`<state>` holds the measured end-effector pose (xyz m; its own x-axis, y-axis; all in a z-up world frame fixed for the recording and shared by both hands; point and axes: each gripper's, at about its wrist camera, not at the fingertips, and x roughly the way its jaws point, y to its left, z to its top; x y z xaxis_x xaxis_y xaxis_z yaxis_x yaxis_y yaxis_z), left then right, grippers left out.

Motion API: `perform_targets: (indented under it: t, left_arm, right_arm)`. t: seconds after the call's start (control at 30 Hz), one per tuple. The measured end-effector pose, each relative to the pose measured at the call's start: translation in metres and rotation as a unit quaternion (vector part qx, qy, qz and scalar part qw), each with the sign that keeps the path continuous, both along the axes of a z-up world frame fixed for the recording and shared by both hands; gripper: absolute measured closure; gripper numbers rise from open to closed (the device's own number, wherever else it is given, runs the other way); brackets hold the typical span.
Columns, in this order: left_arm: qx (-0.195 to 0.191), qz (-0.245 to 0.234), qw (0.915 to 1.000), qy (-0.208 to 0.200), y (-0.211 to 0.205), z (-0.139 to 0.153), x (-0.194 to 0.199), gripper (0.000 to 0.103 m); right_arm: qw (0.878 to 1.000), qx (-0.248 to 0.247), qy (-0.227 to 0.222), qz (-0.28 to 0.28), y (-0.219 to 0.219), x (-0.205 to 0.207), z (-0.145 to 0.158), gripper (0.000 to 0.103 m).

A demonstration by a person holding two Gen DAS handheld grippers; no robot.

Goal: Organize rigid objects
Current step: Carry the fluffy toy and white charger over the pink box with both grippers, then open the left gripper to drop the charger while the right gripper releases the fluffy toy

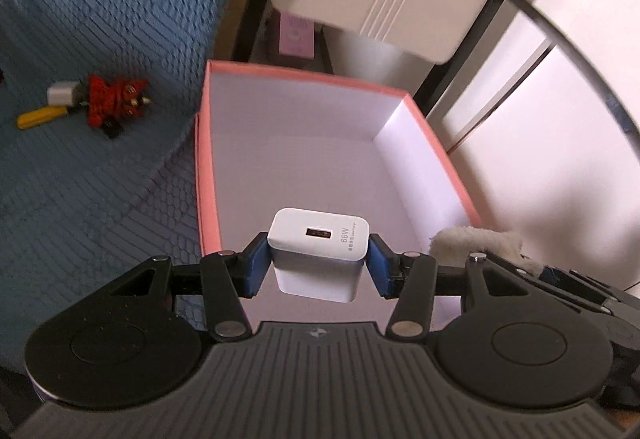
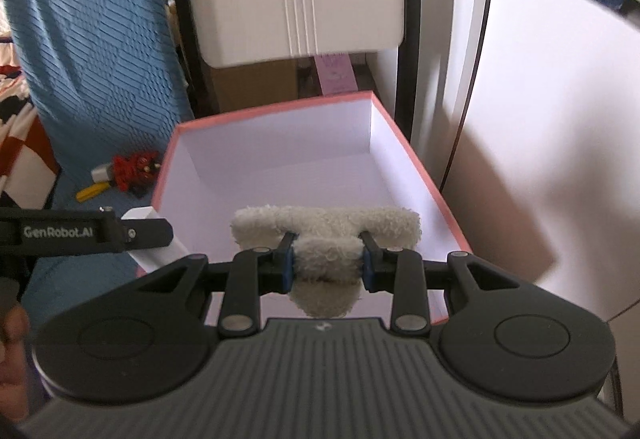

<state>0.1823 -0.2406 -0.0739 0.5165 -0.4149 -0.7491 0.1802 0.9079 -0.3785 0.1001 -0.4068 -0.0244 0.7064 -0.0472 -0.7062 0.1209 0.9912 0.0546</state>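
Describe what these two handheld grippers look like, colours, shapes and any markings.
Both match: the left gripper and right gripper have a grey ribbed body, two round black discs, black linkage bars with silver pivot pins, and blue pads inside black fingers. From the right wrist view, the left gripper's side reads GenRobot.AI in white. No cables or sleeves show.

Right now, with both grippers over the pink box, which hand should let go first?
Left, probably. The left gripper holds the white charger, a rigid thing, above the pink box floor. The right gripper pinches a fluffy white item, which looks soft.
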Motion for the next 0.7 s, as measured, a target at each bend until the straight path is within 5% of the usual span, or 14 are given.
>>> perform_targets:
  t: [0.43, 0.7]
  left_arm:
    - [0.015, -0.035, 0.9981, 0.048, -0.028, -0.040, 0.046, 0.045]
    - [0.012, -0.029, 0.9984, 0.047, -0.025, -0.039, 0.052, 0.041]
  right_arm:
    - [0.997, 0.004, 0.082, 0.013, -0.009, 0.051, -0.049, 0.069]
    - [0.995, 0.019, 0.092, 0.023, -0.008, 0.060, -0.054, 0.066]
